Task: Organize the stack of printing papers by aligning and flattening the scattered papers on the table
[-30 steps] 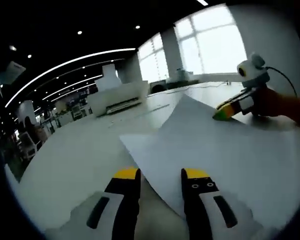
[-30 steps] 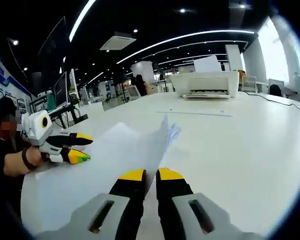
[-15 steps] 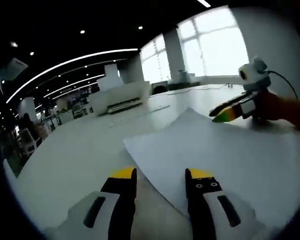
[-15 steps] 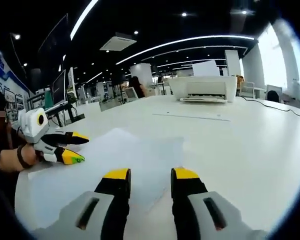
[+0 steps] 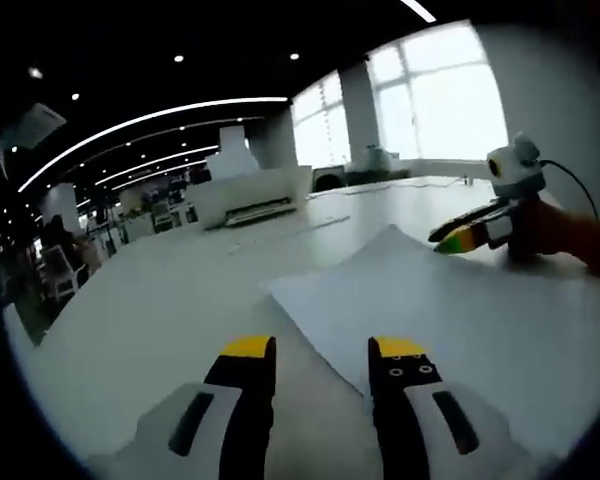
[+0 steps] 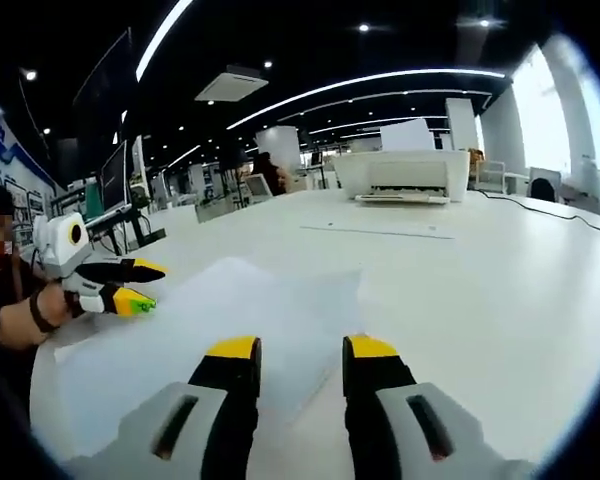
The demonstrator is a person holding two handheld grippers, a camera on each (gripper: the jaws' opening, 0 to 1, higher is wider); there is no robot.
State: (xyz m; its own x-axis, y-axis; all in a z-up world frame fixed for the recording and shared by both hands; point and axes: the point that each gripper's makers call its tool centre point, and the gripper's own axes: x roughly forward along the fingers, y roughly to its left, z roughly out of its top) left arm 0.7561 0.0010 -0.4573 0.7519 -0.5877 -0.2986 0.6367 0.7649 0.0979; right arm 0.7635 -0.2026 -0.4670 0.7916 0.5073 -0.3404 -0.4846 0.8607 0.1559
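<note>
A stack of white printing paper [image 5: 470,310] lies flat on the white table [image 5: 160,300]. My left gripper [image 5: 323,350] is open at its near edge, the right jaw over the paper and the left jaw over bare table. In the right gripper view the same paper [image 6: 220,310] spreads ahead and to the left, with a corner near the middle. My right gripper [image 6: 302,348] is open over its near edge with nothing between the jaws. The right gripper [image 5: 458,236] also appears at the paper's far side, held by a hand. The left gripper [image 6: 130,284] hovers open at the paper's left edge.
A white printer [image 6: 400,175] stands at the back of the table, with one loose sheet [image 6: 380,230] lying in front of it. A cable [image 6: 570,212] runs across the far right. A person [image 6: 10,290] is at the left. Bright windows [image 5: 450,100] are behind.
My right gripper, shut on the paper's raised corner a second ago, has opened and the corner has dropped flat. The left gripper stays open, with its view shifted a little.
</note>
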